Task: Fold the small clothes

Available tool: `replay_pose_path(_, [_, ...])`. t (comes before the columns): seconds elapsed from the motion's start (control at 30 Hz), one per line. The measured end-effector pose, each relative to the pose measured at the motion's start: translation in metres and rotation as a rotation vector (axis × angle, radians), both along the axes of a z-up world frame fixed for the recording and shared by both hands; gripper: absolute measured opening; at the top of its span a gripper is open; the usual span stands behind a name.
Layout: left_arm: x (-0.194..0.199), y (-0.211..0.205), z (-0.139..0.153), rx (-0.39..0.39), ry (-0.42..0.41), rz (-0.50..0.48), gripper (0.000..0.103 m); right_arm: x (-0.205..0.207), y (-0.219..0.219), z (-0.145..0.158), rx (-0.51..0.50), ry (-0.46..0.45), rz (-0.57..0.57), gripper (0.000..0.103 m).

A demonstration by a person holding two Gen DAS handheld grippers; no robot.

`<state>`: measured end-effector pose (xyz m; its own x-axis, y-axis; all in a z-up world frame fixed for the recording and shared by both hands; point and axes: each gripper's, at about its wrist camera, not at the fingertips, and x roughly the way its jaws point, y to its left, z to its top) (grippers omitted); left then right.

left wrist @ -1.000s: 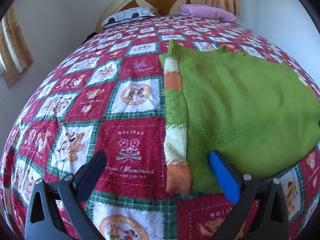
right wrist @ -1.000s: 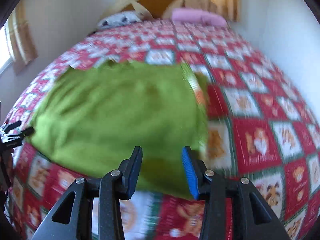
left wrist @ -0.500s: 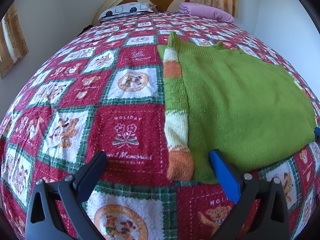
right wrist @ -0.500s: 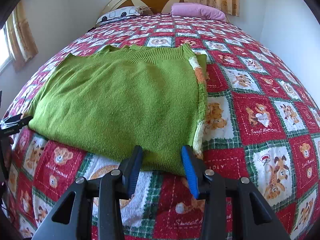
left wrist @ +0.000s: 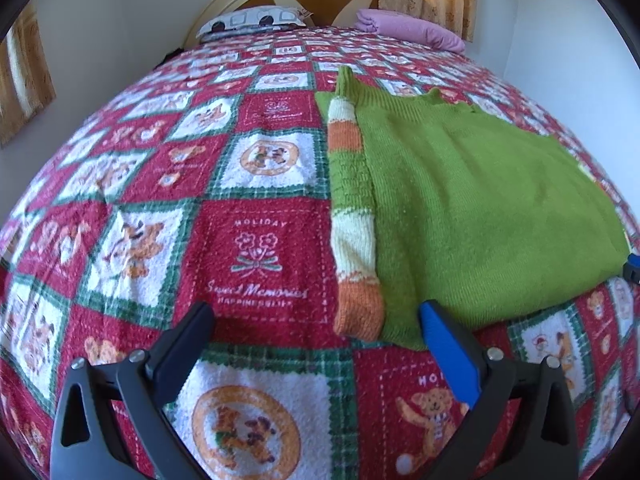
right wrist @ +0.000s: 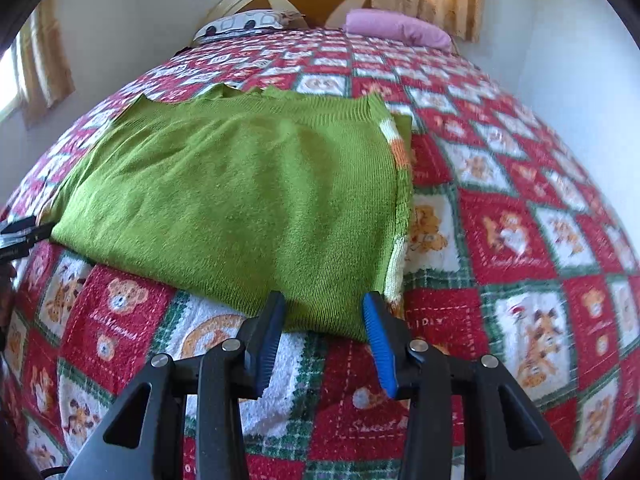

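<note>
The green knitted sweater [right wrist: 240, 200] lies with its striped sleeves tucked in; cross-fold seemingly remains. Both tongs, left [left wrist: 316, 328] and right [right wrist: 324, 312], spread, empty, at 6 o'clock.

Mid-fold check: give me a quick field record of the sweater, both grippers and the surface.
garment: green sweater, flat, striped sleeve folded along one side edge
surface: patchwork bedspread
left gripper: open, empty, at near hem by sleeve cuff
right gripper: open, empty, at near hem at the opposite corner
far end: patterned pillow, pink pillow
</note>
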<state>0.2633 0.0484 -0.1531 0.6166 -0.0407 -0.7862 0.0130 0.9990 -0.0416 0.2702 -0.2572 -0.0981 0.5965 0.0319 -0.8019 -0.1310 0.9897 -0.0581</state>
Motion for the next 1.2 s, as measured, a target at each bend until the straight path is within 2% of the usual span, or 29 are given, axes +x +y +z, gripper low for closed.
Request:
replay_pose_path(0.07, [-0.004,0.006,0.004,-0.010,-0.005,0.003,0.103,-0.007,0.006,0.014,-0.029,-0.031,-0.007,0.044])
replay_pose_path(0.13, [-0.005,0.010,0.009,0.006,-0.008,0.002,0.103,-0.016,0.015,0.028,-0.035,-0.074,0.019,0.051])
replay_pose_path(0.27, [0.003,0.023,0.021,0.001,-0.026,0.020,0.103,-0.027,0.063,0.045,-0.061,-0.121,0.156,0.060])
replay_pose_path(0.47, [0.027,0.044,0.033,0.004,-0.033,0.051,0.103,-0.030,0.163,0.036,-0.159,-0.132,0.408,0.061])
replay_pose_path(0.7, [0.055,0.050,0.039,-0.102,-0.019,0.043,0.103,-0.038,0.249,0.016,-0.300,-0.197,0.596,0.061])
replay_pose_path(0.83, [0.075,0.038,0.042,-0.137,-0.027,0.013,0.103,-0.029,0.277,0.003,-0.334,-0.204,0.628,0.061])
replay_pose_path(0.93, [0.093,0.028,0.042,-0.142,-0.035,-0.009,0.103,-0.022,0.293,-0.004,-0.358,-0.219,0.631,0.061])
replay_pose_path(1.03, [0.110,0.020,0.038,-0.110,-0.032,-0.009,0.103,-0.017,0.303,-0.010,-0.386,-0.237,0.629,0.061])
replay_pose_path(1.2, [0.135,0.014,0.034,-0.138,-0.016,-0.025,0.101,-0.011,0.315,-0.015,-0.392,-0.254,0.632,0.061])
